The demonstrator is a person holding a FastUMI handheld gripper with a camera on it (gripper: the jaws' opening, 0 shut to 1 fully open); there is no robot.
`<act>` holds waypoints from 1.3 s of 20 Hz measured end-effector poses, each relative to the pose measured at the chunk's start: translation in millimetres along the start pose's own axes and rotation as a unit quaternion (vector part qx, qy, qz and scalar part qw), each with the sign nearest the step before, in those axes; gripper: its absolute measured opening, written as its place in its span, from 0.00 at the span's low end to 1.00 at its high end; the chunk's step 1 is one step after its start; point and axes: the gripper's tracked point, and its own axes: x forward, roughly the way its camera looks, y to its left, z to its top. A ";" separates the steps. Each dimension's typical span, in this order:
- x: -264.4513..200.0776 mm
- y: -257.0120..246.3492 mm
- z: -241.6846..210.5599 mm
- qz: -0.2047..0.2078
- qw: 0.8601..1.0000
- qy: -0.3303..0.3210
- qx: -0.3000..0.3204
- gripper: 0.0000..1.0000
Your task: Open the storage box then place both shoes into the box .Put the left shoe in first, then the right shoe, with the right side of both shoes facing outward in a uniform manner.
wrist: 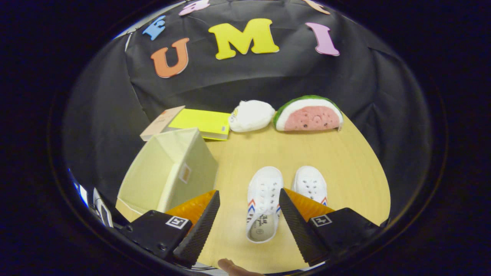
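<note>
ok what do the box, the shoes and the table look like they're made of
The pale cream storage box looks like matte fabric over stiff panels, judging by its soft folded edges. The white lace-up shoes appear to be canvas with rubbery soles. The light tan table shows smooth wood-grain, possibly laminate. The gripper is open.

shoes: 2 (264, 199) (310, 183) | box: 1 (168, 168) | books: 2 (201, 123) (159, 123) | plush toys: 2 (251, 115) (308, 115) | table: 1 (330, 153) | gripper: 1 (249, 197), fingers spread

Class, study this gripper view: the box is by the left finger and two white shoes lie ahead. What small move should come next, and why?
Probably ease the open gripper left toward the storage box. Its lid looks shut, and the task opens it before any shoe goes in. One white shoe lies between the fingers, ungripped; the other shoe lies beside it.
</note>
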 end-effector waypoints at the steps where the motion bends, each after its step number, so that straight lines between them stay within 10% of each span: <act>1: 11.9 -11.8 -8.8 -0.012 1.000 0.015 0.001 1.00; 10: 67.7 -49.5 -57.8 -0.057 0.988 0.142 -0.036 0.95; 20: 91.3 -29.4 -66.4 -0.026 0.983 0.174 -0.056 0.17; 26: 74.8 -18.8 -70.6 0.058 0.982 0.162 0.077 0.06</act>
